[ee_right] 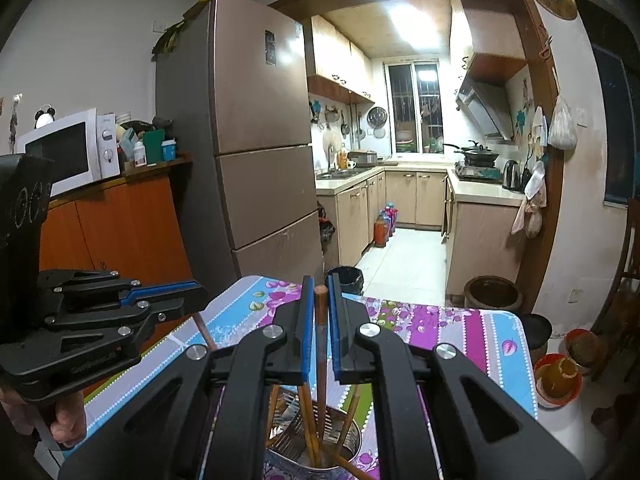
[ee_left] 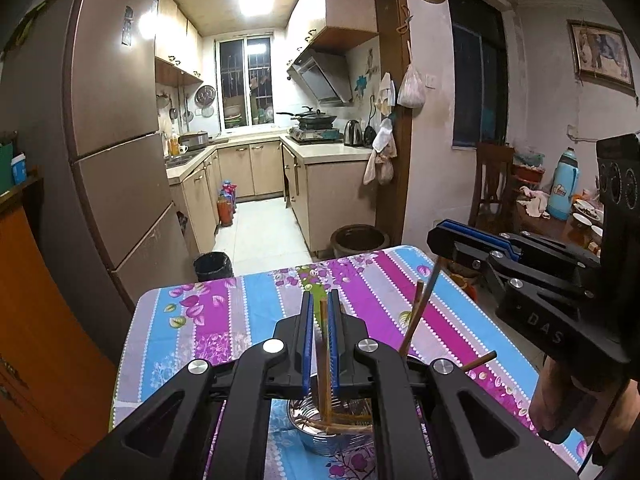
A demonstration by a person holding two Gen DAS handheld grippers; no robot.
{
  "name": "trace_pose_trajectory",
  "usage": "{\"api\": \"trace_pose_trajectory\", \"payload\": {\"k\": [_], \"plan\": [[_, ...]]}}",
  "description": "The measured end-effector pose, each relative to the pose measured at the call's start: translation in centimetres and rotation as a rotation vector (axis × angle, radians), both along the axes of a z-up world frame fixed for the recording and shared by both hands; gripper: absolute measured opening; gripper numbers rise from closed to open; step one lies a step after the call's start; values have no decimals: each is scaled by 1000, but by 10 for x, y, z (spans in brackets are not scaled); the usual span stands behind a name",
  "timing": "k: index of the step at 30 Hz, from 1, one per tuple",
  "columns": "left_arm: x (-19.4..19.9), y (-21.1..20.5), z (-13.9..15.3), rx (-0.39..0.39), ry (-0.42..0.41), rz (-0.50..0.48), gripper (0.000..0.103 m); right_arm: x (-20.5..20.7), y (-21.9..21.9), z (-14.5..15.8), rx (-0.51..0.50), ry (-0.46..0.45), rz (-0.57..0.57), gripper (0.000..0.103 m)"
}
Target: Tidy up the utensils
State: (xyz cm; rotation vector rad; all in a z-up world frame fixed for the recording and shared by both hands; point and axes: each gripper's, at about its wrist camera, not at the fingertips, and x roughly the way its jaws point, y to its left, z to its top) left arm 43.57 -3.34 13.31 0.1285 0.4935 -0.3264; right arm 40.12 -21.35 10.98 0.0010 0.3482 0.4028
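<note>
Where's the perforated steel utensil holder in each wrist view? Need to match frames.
Left wrist: perforated steel utensil holder at bottom centre, below the left tongs, chopsticks inside.
Right wrist: holder at bottom centre, below the right tongs, chopsticks standing in it.
Shared landmark: tall brown refrigerator, left of the kitchen doorway.

So the metal holder [ee_right: 316, 440] sits on the table [ee_left: 224, 320], near its front edge. Chopsticks [ee_right: 308, 420] stand inside it. Left tongs [ee_left: 319, 344] hang right above the holder with one chopstick [ee_left: 323, 344] between them, right tongs [ee_right: 320, 328] beside them, same deal. Behind the holder, past the table's far edge, there's a bin [ee_left: 213, 266] on the floor, fridge [ee_left: 116, 128] to its left.
</note>
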Motion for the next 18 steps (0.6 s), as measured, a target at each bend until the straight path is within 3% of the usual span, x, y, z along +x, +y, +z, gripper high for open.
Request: {"api": "trace_pose_trajectory", "payload": {"k": [2,7,9,11,13,14,16,18], "plan": [[0,1,1,1,-6,4,18,-1,-2,2,7,-5,-1,32],[-4,6,5,-8,-24,20,29,-14,-5,14,17,-40,-4,60],[-13,11,9,-5,-49,30,31,-25,-5,24,19,-65,-4,68],[-33,16,20,8,-113,46,33,-46,-5,38,19,-97,7,84],[-62,22,31,19,-197,59,46,-73,-8,49,24,-138,4,98],[-83,28,37,14,-252,72,51,-88,-10,53,33,-159,8,97],[-118,41,43,-9,-325,86,77,-123,-15,57,53,-198,9,97],[-161,59,43,-39,-397,113,91,-164,-23,53,65,-241,-15,97]]}}
